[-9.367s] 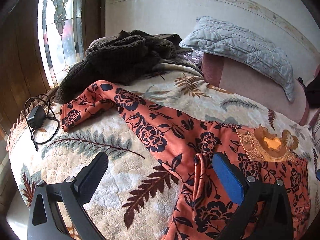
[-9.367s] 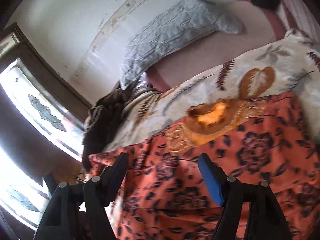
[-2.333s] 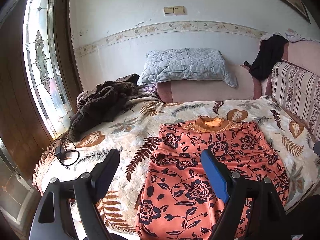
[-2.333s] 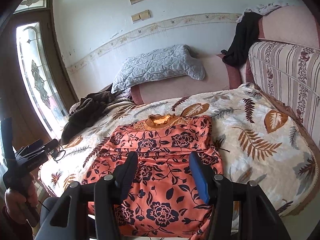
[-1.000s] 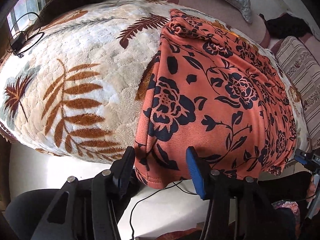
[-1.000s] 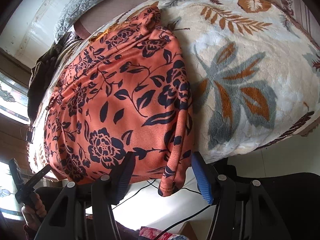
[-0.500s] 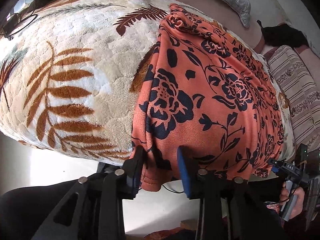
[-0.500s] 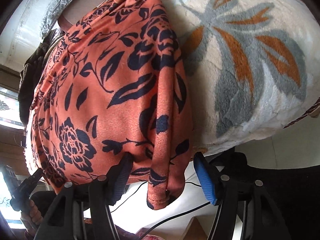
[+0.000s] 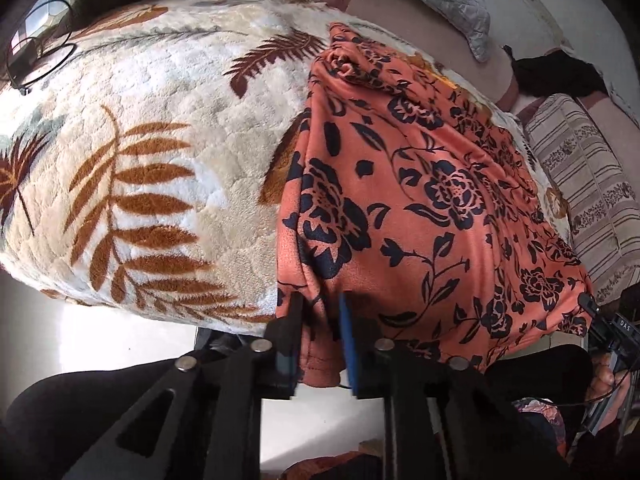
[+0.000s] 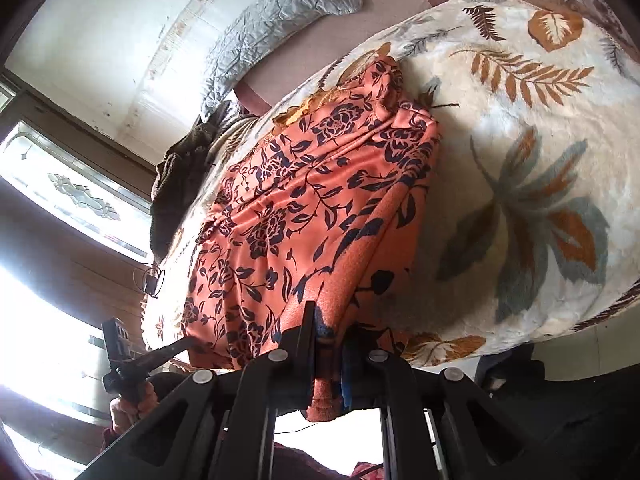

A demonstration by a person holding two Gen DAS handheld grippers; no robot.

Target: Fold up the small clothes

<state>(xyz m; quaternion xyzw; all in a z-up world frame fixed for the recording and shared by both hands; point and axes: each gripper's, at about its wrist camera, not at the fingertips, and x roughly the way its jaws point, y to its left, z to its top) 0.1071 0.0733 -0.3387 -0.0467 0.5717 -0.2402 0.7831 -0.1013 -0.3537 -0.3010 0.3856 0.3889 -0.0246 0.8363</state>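
Currently, on the leaf-print blanket (image 9: 168, 152), the orange floral garment (image 9: 420, 184) lies flat with its hem overhanging, each lower corner clamped by the left gripper (image 9: 320, 332) and right gripper (image 10: 326, 356); next, lift both corners evenly toward the collar.

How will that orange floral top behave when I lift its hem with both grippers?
Probably floppy: the orange floral top already drapes over the bed edge and bunches between the left gripper and the right gripper. Likely light. The middle may sag, and the fleecy blanket could drag it.
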